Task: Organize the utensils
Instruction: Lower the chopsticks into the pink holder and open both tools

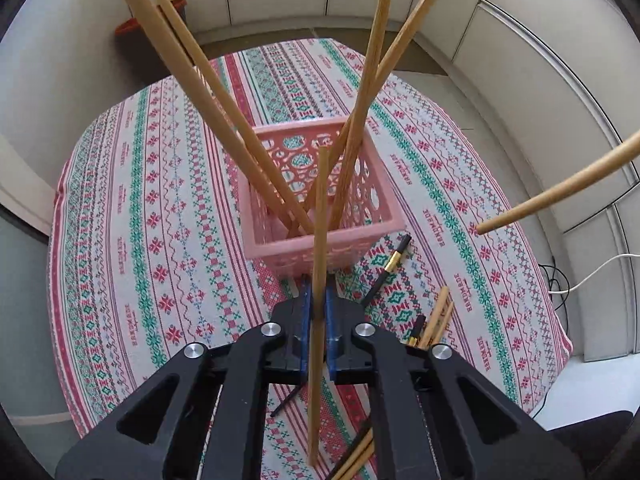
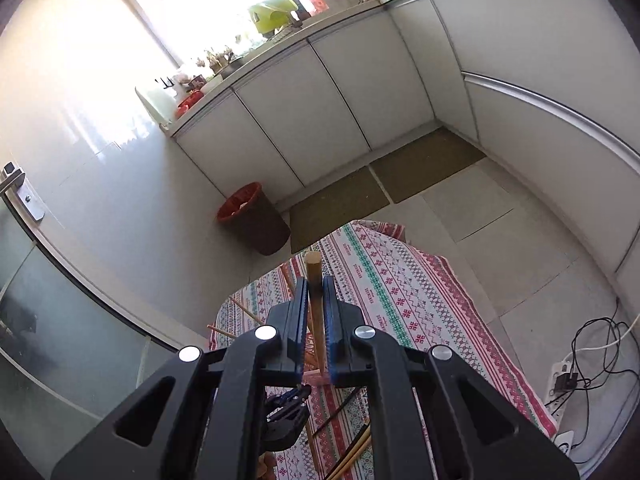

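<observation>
Left claw [image 1: 316,300] is clamped on a thin wooden chopstick [image 1: 319,280], right claw [image 2: 316,300] pinches a thicker wooden stick [image 2: 315,292]. Pink perforated plastic basket [image 1: 320,240] sits just ahead; the leaning sticks inside could deflect it.

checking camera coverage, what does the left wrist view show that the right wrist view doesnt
Only the left wrist view shows the pink basket holding four wooden chopsticks, plus black chopsticks lying on the cloth. Only the right wrist view shows the bin, cabinets and power strip. Both show the patterned tablecloth and a gripper shut on a wooden stick: left gripper, right gripper.
</observation>
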